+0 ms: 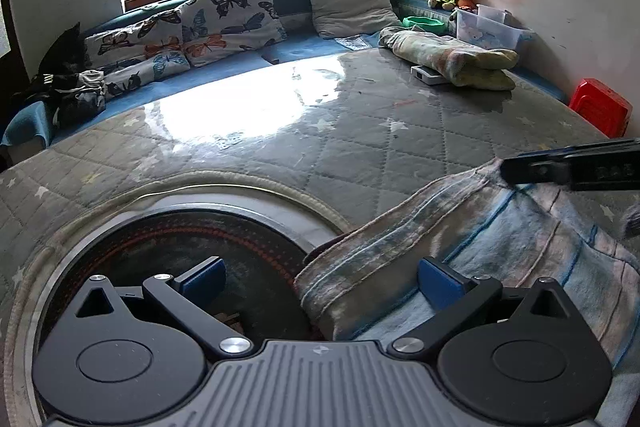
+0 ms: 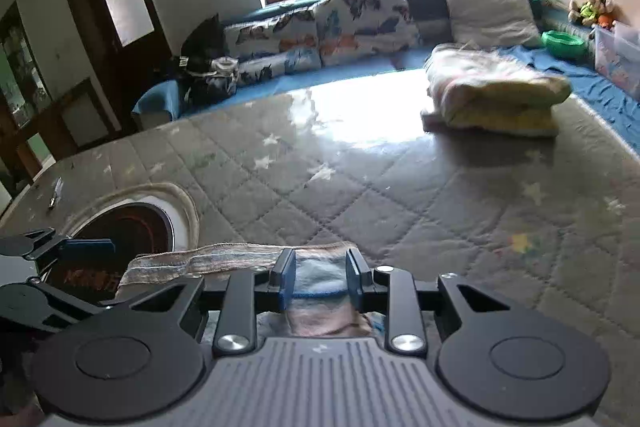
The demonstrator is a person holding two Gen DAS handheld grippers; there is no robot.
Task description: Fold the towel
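From the left wrist view, the left gripper (image 1: 320, 279) stood with its jaws spread wide over a round opening (image 1: 192, 239) in the quilted cover (image 1: 360, 131) of the surface. The towel (image 1: 460, 239), striped and faded, lay to the right of that gripper, its near left end bunched just inside the gap, by the right blue pad (image 1: 438, 281); whether that pad touched the cloth could not be told. The towel's long axis ran from the near left up toward the far right, where the right gripper (image 1: 532, 171) reached in and met its upper edge.

From the right wrist view, the right gripper (image 2: 320, 273) had its jaws drawn to a narrow gap with the towel (image 2: 240, 259) between the pads, and the pads seemed to be against the cloth, so it was holding it. The cloth stretched leftward from there toward the left gripper (image 2: 90, 247), which hung beside its loose end. A folded bundle of other cloth (image 2: 496, 99) lay well apart, far across the surface.

By my judgement, the coming move turned on the left gripper: the free end lay just to its right, nearer to it than to the other arm.
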